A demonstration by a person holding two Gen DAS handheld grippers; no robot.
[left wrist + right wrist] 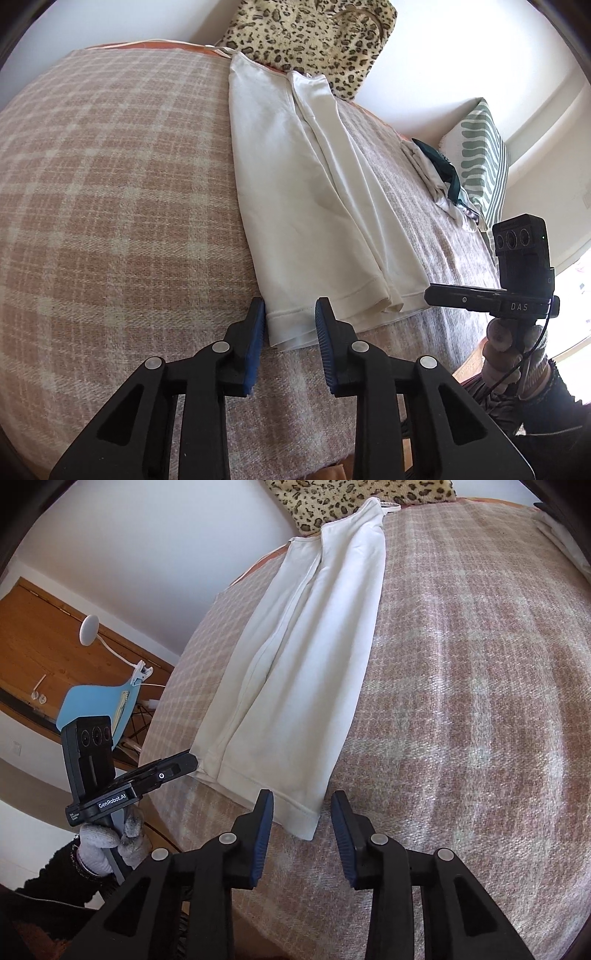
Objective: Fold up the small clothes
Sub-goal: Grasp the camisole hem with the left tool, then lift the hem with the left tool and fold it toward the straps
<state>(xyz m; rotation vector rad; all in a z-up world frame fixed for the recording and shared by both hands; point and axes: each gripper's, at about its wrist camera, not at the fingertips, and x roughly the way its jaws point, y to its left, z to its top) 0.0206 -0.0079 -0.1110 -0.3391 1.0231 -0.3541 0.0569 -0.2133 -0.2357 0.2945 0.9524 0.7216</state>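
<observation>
Cream-white cotton is what I see first — a small strappy top (306, 192) lying lengthwise on the pink-and-beige checked blanket (110, 192), both long sides folded in over the middle so it forms a narrow strip, straps at the far end by a leopard-print cushion (314, 33). My left gripper (290, 325) sits at the near hem, at its left corner, with the blue pads apart; the corner lies between them, and the left pad looks to be just touching the fabric edge, though I can't be sure from this angle. My right gripper (302, 819) stands at the other near corner of the hem, its pads also apart, the corner lying between them without either pad pressing on it. Each wrist view catches the other gripper off to the side, held in a hand in a pale knitted glove (99, 845). Farther along the bed, near a green-and-white patterned pillow (480, 155), lies a small heap of other clothes (439, 177) — white and dark green pieces, hard to tell apart.
</observation>
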